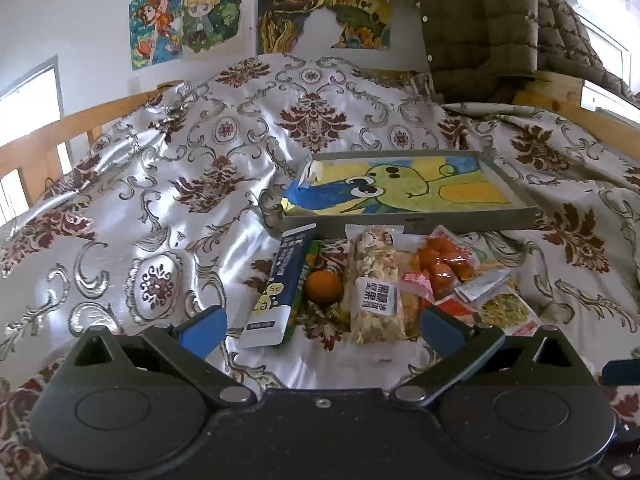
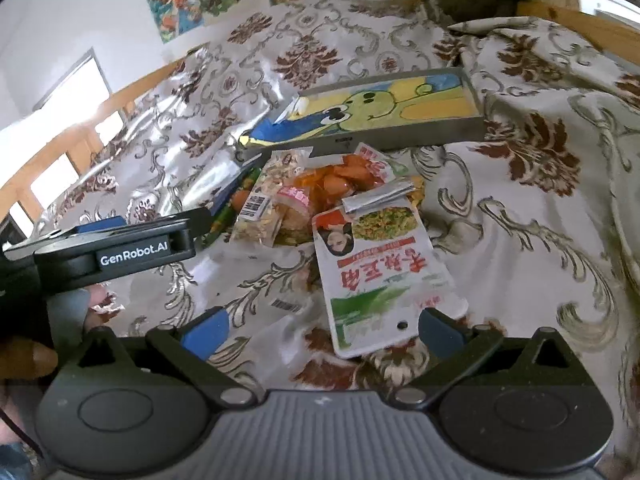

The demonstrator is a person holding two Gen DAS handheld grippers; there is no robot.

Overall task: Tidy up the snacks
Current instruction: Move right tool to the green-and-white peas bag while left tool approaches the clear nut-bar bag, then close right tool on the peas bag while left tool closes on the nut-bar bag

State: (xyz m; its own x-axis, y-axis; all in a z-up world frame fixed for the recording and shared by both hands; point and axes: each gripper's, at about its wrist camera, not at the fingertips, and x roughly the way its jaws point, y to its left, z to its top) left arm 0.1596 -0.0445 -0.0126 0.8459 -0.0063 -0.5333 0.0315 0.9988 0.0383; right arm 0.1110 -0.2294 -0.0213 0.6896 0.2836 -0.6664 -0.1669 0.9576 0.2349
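Note:
A pile of snacks lies on the bed in front of a shallow grey tray [image 1: 408, 222] lined with a frog drawing. In the left wrist view I see a dark blue box [image 1: 280, 284], a small orange [image 1: 323, 286], a clear nut-bar packet [image 1: 376, 288] and a bag of orange pieces [image 1: 444, 264]. My left gripper [image 1: 320, 328] is open, just short of the box and nut bar. In the right wrist view a white and green pickle packet [image 2: 384, 272] lies nearest, its end between the open fingers of my right gripper [image 2: 320, 330]. The tray [image 2: 400, 136] is beyond.
The bed has a silver and maroon patterned quilt [image 1: 168, 184] with wooden rails [image 1: 56, 132] at the sides. A green padded jacket [image 1: 480, 24] hangs at the back right. The left gripper's body [image 2: 116, 248] shows at the left of the right wrist view.

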